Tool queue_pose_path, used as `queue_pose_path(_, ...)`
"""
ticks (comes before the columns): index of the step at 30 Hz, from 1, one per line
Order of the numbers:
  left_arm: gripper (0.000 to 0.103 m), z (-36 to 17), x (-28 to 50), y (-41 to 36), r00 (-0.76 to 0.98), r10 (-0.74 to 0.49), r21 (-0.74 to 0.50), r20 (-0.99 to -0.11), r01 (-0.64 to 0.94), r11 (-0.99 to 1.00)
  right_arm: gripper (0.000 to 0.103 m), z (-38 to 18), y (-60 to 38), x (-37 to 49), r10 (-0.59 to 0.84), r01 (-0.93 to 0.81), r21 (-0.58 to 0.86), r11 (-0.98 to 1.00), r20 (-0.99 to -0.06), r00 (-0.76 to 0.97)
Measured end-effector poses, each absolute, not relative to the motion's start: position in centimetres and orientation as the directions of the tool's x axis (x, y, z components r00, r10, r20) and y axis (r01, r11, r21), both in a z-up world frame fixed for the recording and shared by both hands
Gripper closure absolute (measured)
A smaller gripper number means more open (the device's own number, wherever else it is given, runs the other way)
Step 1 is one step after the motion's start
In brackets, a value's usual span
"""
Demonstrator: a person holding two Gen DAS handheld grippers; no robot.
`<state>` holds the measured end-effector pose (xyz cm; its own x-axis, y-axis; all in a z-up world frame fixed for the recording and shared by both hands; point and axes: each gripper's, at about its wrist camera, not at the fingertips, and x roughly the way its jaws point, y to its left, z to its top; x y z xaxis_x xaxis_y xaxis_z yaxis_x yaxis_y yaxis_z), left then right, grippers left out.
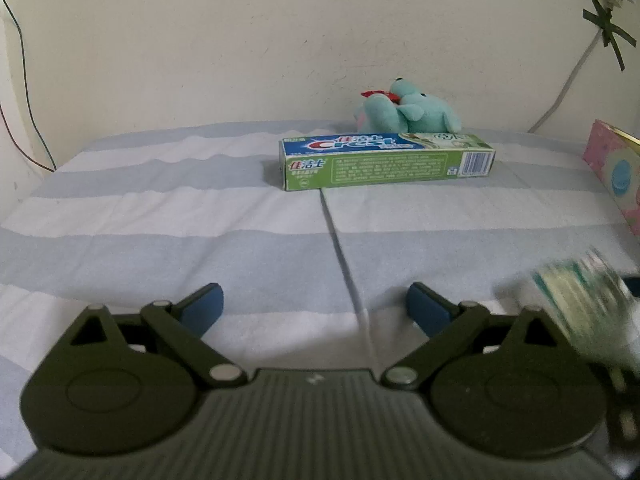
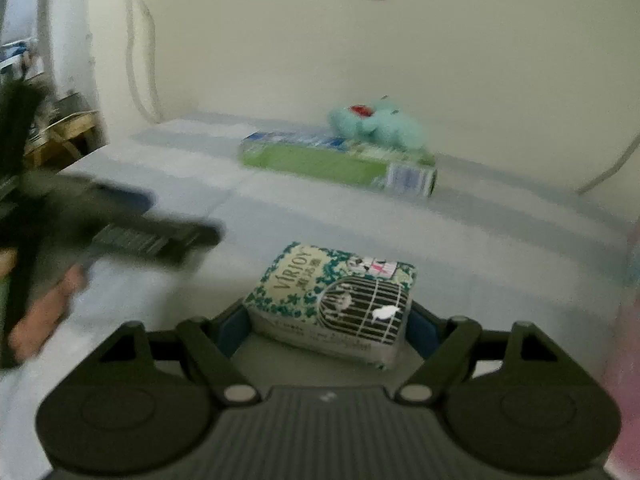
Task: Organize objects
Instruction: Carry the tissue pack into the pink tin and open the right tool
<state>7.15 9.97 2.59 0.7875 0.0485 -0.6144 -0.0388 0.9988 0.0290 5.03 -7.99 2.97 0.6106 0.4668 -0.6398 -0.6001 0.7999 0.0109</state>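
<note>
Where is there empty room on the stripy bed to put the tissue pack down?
The wide striped stretch left of the toothpaste box, out to the bed's left edge, is bare, and so is the strip between that box and the left gripper. It gets crowded at the back, where the plush toy sits behind the box, and by the pink box.

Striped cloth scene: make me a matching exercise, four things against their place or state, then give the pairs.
Things:
1. toothpaste box
2. teal plush toy
3. tissue pack
4. left gripper

Places or states:
A. clamped between the right gripper's blue pads
B. lying flat on the striped cloth, long side toward the camera
C. open, nothing between the pads
D. against the wall, right behind the long box

Pairs: 1-B, 2-D, 3-A, 4-C
</note>
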Motion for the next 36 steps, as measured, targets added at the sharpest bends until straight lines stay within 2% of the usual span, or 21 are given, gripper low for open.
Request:
queue_pose_path(7, 0.003, 2.9, 7.2, 9.9, 0.787, 0.046, 0.023, -0.616, -0.041, 0.999, 0.02, 3.1, -10.9, -2.3, 0.46, -0.594, -0.005, 0.804, -0.628, 0.628)
queue_pose_path(8, 0.003, 2.9, 7.3, 9.9, 0.787, 0.044, 0.02, -0.616, -0.04, 0.999, 0.018, 3.2, -11.5, -3.2, 0.457, -0.583, 0.004, 0.813, -0.626, 0.632)
queue_pose_path(10, 0.005, 3.0, 7.2, 10.0, 0.789, 0.036, 0.01, -0.613, -0.038, 0.999, 0.007, 3.2, -12.3, -4.2, 0.444, -0.559, 0.011, 0.829, -0.62, 0.646)
queue_pose_path(14, 0.008, 3.4, 6.0, 9.9, 0.803, -0.007, -0.024, -0.596, -0.008, 1.0, 0.004, 3.4, -14.0, -4.6, 0.448, -0.527, 0.053, 0.848, -0.603, 0.66)
queue_pose_path(15, 0.009, 3.5, 5.3, 9.6, 0.801, -0.021, -0.044, -0.598, -0.006, 0.999, 0.004, 3.4, -14.1, -4.5, 0.449, -0.53, 0.053, 0.846, -0.607, 0.655)
queue_pose_path(17, 0.013, 4.0, 3.3, 8.7, 0.79, -0.128, -0.146, -0.6, 0.048, 0.988, 0.005, 3.4, -14.5, -4.2, 0.462, -0.538, 0.066, 0.841, -0.605, 0.649)
queue_pose_path(19, 0.016, 4.5, 1.0, 7.0, 0.768, -0.245, -0.227, -0.592, 0.133, 0.965, 0.009, 3.4, -15.0, -3.7, 0.474, -0.539, 0.084, 0.838, -0.603, 0.642)
queue_pose_path(20, 0.02, 4.7, 0.0, 5.9, 0.752, -0.298, -0.258, -0.589, 0.174, 0.95, 0.01, 3.5, -15.2, -3.6, 0.479, -0.541, 0.09, 0.836, -0.6, 0.641)
queue_pose_path(21, 0.028, 4.9, -0.7, 5.0, 0.729, -0.352, -0.289, -0.588, 0.217, 0.932, 0.012, 3.5, -15.3, -3.6, 0.481, -0.542, 0.091, 0.836, -0.598, 0.641)
queue_pose_path(23, 0.034, 4.9, -1.3, 2.8, 0.668, -0.439, -0.334, -0.601, 0.29, 0.897, 0.019, 3.5, -15.2, -3.5, 0.482, -0.543, 0.088, 0.835, -0.594, 0.645)
queue_pose_path(25, 0.037, 4.3, -1.1, 0.6, 0.623, -0.482, -0.341, -0.616, 0.341, 0.876, 0.041, 3.4, -15.2, -3.8, 0.48, -0.54, 0.084, 0.838, -0.584, 0.655)
queue_pose_path(27, 0.037, 4.2, -1.1, -1.3, 0.65, -0.447, -0.27, -0.614, 0.359, 0.893, 0.052, 3.4, -15.5, -4.0, 0.49, -0.543, 0.091, 0.835, -0.571, 0.659)
queue_pose_path(31, 0.038, 6.1, -0.2, -3.2, 0.638, -0.504, -0.317, -0.582, 0.393, 0.863, 0.053, 4.0, -17.4, -4.4, 0.49, -0.498, 0.136, 0.856, -0.522, 0.699)
queue_pose_path(36, 0.037, 10.3, 1.4, -8.6, 0.657, -0.558, -0.246, -0.506, 0.51, 0.824, 0.053, 7.3, -22.0, -4.6, 0.431, -0.423, 0.111, 0.899, -0.384, 0.817)
